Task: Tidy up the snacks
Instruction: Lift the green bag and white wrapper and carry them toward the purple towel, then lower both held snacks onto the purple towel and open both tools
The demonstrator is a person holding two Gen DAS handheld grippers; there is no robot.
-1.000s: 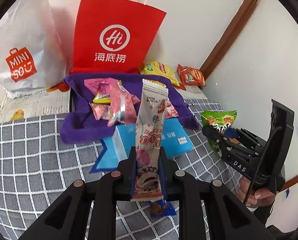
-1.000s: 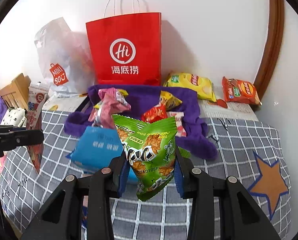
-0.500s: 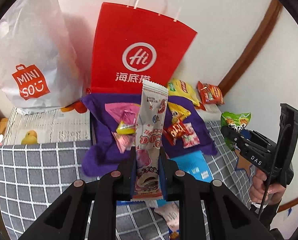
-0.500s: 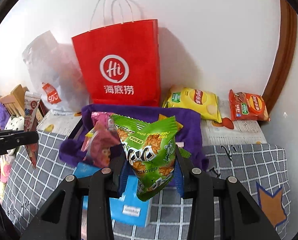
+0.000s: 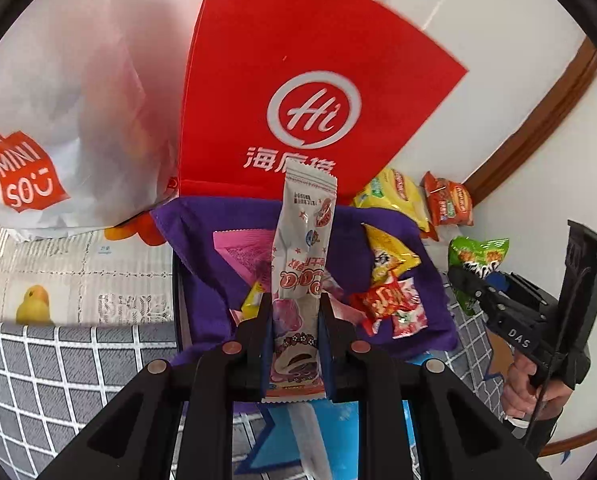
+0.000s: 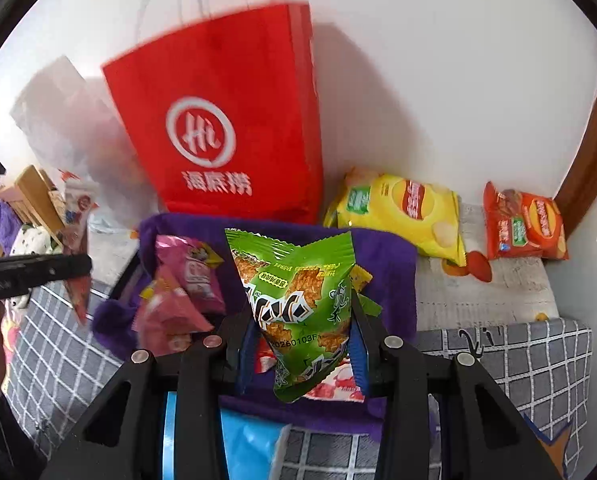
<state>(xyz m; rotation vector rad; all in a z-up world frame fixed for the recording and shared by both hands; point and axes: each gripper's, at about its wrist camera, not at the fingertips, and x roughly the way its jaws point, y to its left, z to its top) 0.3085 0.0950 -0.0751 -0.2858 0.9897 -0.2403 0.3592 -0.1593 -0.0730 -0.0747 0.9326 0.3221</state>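
I am heading for the purple bin [image 6: 394, 264] by the red bag [image 6: 234, 120] (several snacks already inside), my right gripper [image 6: 302, 344] pinching the green packet [image 6: 298, 300], my left gripper [image 5: 296, 344] pinching the white wrapper [image 5: 302, 264], neither dropped yet.

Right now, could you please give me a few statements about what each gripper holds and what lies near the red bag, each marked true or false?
1. The left gripper is shut on a tall white snack packet. True.
2. The right gripper is open and empty. False: it is shut on a green snack packet.
3. A red paper bag stands against the wall behind the purple cloth. True.
4. The yellow chip bag lies inside the red paper bag. False: it lies on the surface beside it, near an orange chip bag.
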